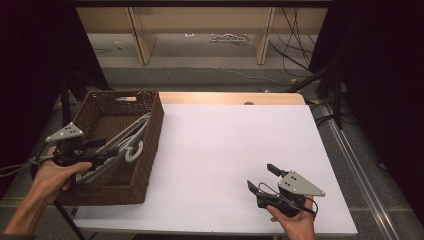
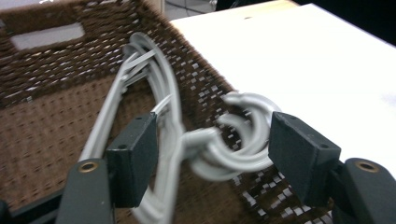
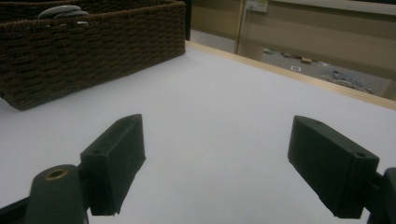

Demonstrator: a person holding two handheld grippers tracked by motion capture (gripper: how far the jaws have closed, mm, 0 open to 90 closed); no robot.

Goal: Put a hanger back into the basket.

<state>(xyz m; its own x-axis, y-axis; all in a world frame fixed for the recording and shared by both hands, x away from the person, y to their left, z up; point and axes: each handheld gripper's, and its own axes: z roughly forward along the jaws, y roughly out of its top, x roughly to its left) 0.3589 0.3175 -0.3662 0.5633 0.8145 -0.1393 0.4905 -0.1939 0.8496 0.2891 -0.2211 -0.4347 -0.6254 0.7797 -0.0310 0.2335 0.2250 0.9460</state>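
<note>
— Your basket there?
— Dark brown woven wicker, rough. The hangers you see inside look like smooth grey plastic.
— And your tabletop?
— Matt white, smooth, light wood at its far edge.

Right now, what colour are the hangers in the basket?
Light grey hangers, clearest in the left gripper view, against the dark brown woven basket.

Not seeing any readable text anywhere here, tbh. No label, brand, number or sign is showing on anything. There's a small pale plate high on the far wall in the right gripper view, but it's coming out way too blurry to read.
</note>
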